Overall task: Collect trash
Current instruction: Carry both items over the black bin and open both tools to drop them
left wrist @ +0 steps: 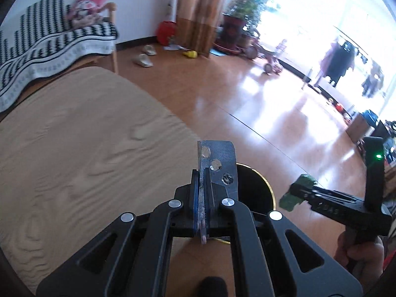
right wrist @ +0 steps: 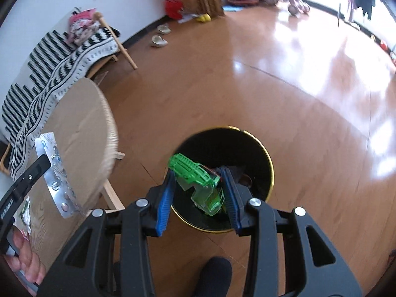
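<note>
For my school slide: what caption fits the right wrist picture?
Right gripper holds green plastic piece above black trash bin.

Left wrist view faces across the table (left wrist: 86,128); right looks steeply down; both share the bin (right wrist: 259,153).

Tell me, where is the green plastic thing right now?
The green plastic piece sits between the right gripper fingers, right above the black trash bin on the floor, beside the wooden table.

A home living room: wooden floor (right wrist: 222,94), blanket-draped bench (left wrist: 57,44) (slippers (left wrist: 143,60) nearby), potted plant (left wrist: 237,17), curtain (left wrist: 200,12).
</note>
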`<act>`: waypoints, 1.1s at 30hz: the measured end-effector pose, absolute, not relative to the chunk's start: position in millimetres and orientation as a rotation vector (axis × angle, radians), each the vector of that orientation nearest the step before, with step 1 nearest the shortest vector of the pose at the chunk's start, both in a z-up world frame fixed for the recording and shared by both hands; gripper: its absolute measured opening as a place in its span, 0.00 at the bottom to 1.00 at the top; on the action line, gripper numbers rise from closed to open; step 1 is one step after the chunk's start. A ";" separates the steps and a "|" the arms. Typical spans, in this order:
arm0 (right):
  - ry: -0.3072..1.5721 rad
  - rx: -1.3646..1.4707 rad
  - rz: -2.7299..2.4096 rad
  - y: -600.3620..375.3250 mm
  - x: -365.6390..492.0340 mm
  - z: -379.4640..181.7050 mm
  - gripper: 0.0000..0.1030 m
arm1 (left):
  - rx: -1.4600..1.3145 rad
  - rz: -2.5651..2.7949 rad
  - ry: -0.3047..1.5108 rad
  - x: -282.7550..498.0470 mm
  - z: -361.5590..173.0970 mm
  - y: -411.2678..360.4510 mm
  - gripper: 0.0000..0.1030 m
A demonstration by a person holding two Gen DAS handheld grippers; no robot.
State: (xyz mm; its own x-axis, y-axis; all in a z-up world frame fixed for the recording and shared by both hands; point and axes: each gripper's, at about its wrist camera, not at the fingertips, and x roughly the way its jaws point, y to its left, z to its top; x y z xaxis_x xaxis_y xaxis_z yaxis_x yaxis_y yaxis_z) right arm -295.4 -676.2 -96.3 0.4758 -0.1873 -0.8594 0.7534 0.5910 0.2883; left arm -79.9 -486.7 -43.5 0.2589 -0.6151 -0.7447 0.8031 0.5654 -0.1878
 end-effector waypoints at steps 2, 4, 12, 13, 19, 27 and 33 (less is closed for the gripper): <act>0.906 0.753 -0.647 -678.5 -297.9 -102.0 0.38 | 0.252 -1.006 0.887 -87.7 -49.1 -501.7 0.03; 0.911 0.759 -0.658 -680.5 -299.7 -104.9 0.38 | 0.256 -1.029 0.888 -93.3 -52.3 -509.7 0.03; 0.901 0.779 -0.662 -683.9 -300.0 -105.3 0.38 | 0.260 -1.049 0.906 -102.0 -62.3 -533.4 0.03; 0.898 0.780 -0.660 -684.4 -299.5 -104.8 0.38 | 0.260 -1.048 0.910 -101.3 -63.2 -534.7 0.03; 0.864 0.767 -0.680 -684.6 -304.9 -97.9 0.70 | 0.261 -1.050 0.919 -105.5 -67.7 -536.4 0.03; 0.833 0.792 -0.697 -691.4 -311.7 -96.1 0.71 | 0.264 -1.066 0.933 -108.3 -74.0 -542.4 0.03; 0.816 0.797 -0.723 -693.5 -317.7 -93.7 0.72 | 0.239 -1.117 0.945 -111.0 -81.9 -553.9 0.04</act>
